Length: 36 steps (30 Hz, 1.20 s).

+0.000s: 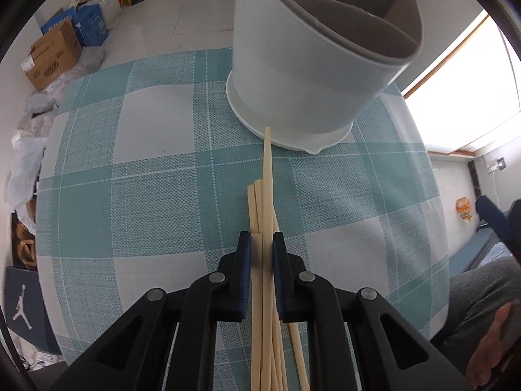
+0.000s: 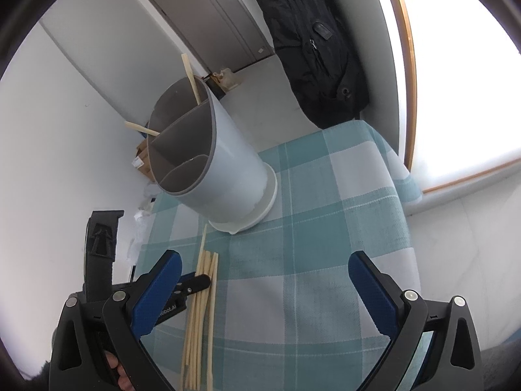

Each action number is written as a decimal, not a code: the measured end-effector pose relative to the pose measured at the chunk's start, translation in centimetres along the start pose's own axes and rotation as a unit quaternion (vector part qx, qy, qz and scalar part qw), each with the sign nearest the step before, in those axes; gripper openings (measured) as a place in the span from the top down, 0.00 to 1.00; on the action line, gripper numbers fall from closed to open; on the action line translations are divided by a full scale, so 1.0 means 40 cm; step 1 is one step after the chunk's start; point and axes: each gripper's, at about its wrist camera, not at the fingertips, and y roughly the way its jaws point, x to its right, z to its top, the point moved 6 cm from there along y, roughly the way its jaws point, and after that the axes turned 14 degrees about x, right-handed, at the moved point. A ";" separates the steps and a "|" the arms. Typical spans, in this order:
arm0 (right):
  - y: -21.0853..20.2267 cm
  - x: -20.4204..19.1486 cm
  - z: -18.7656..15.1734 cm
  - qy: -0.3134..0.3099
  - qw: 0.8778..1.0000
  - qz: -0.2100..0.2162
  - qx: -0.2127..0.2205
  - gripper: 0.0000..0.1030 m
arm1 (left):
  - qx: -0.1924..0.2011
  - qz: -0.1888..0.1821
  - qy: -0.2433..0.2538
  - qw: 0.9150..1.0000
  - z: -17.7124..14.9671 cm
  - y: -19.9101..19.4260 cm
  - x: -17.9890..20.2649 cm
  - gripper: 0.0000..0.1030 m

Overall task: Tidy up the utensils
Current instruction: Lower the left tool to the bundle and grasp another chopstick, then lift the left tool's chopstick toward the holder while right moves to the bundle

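Pale wooden chopsticks lie bundled on the checked tabletop, long axis pointing at the holder. Left gripper is nearer, jaws narrowed around one stick. Right gripper hangs wide open, empty.

The left claw sits at lower centre of its frame, jaws nearly closed. The right claw spans its lower frame, jaws spread wide.
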 end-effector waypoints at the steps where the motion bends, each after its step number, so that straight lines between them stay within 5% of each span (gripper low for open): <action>1: 0.001 -0.001 -0.001 -0.001 1.000 -0.001 0.000 0.00 | -0.001 -0.010 -0.014 1.000 0.001 -0.003 -0.007 0.92; 20: 0.025 -0.040 -0.030 -0.023 1.000 -0.013 -0.008 0.00 | -0.005 -0.026 -0.076 0.997 0.030 0.023 -0.073 0.91; 25: 0.023 -0.036 -0.024 -0.020 1.000 -0.013 -0.004 0.00 | 0.007 -0.027 -0.061 0.998 0.079 0.048 -0.042 0.63; 36: 0.024 -0.016 -0.005 0.005 1.000 -0.009 -0.001 0.00 | 0.029 0.021 -0.015 0.999 0.142 0.129 0.004 0.66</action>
